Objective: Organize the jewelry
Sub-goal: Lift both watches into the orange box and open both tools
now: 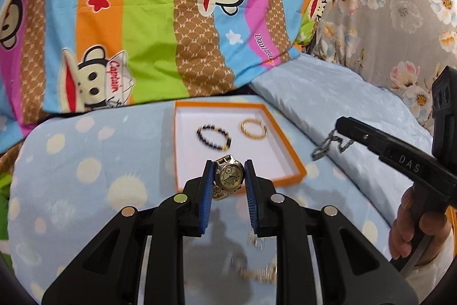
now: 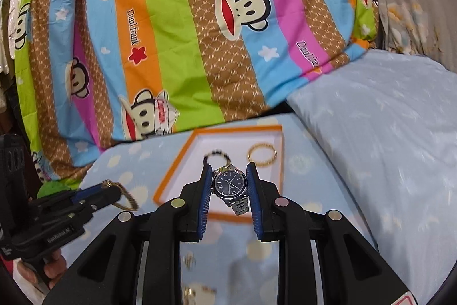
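My left gripper (image 1: 228, 176) is shut on a gold watch (image 1: 229, 175) and holds it above the near edge of an orange-rimmed white tray (image 1: 297, 162). My right gripper (image 2: 230, 183) is shut on a silver watch with a dark blue dial (image 2: 228, 184), above the near part of the same tray (image 2: 171, 176). In the tray lie a black bead bracelet (image 1: 213, 137) and a gold bangle (image 1: 253, 128); both show in the right wrist view too, the bead bracelet (image 2: 217, 155) and the bangle (image 2: 262, 155). In the left view the right gripper (image 1: 340, 130) holds the silver watch's band (image 1: 328, 146).
The tray sits on a light blue spotted bedsheet (image 1: 85, 162). A pale blue pillow (image 2: 385, 119) lies to the right. A striped monkey-print quilt (image 1: 142, 19) is heaped behind the tray. A grey floral fabric (image 1: 400, 5) is at the far right.
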Demonstrator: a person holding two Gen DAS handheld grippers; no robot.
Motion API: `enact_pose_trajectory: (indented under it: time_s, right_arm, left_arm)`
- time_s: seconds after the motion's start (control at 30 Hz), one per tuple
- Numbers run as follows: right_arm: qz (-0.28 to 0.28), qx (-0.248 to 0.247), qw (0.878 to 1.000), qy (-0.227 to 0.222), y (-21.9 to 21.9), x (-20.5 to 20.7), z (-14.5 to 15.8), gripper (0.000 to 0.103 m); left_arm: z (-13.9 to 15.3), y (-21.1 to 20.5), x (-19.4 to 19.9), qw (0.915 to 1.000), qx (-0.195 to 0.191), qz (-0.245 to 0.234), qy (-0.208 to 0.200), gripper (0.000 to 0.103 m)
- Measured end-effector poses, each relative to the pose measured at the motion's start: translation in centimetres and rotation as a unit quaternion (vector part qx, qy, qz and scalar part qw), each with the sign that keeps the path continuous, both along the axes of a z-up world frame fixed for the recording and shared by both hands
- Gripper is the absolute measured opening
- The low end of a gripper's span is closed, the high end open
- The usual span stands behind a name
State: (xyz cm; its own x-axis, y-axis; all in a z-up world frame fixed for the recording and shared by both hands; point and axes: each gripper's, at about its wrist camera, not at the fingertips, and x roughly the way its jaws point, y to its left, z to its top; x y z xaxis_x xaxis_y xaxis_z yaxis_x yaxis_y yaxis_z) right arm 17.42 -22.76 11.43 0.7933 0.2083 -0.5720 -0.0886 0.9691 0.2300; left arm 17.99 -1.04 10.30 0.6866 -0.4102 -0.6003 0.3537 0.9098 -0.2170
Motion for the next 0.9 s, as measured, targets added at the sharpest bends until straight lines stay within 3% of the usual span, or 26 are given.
enact_pose_trajectory:
  time_s: [0.1,0.23,0.47,0.5,0.57,0.73,0.9]
  right_arm:
    - [0.005,0.004,1.0,0.008,0.5,3.2,-1.2,0.024]
    - [0.002,0.0,0.999,0.04,0.9,6.5,-5.1,0.024]
    - [-0.003,-0.005,0.996,0.091,0.7,7.9,-10.3,0.025]
    - [-0.007,-0.006,0.996,0.088,0.6,7.7,-10.5,0.025]
    - [-0.011,-0.008,0.996,0.083,0.4,7.4,-10.3,0.027]
    - [-0.024,-0.011,0.999,0.038,0.1,4.4,-7.3,0.036]
    - [-0.028,-0.009,0.999,0.019,-0.2,-1.3,-5.6,0.046]
  left_arm:
    - [-0.6,-1.2,3.5,1.0,0.001,0.007,-0.002,0.021]
    - [-3.3,-2.9,7.3,0.9997,0.014,0.007,0.021,0.021]
    - [-8.0,-3.5,9.4,0.9982,0.026,0.024,0.049,0.023]
    - [-8.1,-3.4,9.3,0.9983,0.026,0.026,0.046,0.026]
    - [-7.9,-3.2,9.0,0.9984,0.029,0.031,0.038,0.043]
    - [-5.7,-1.8,7.2,0.9988,0.024,0.043,0.006,0.048]
    - [-4.1,1.3,2.6,0.9978,0.024,0.062,-0.009,0.055]
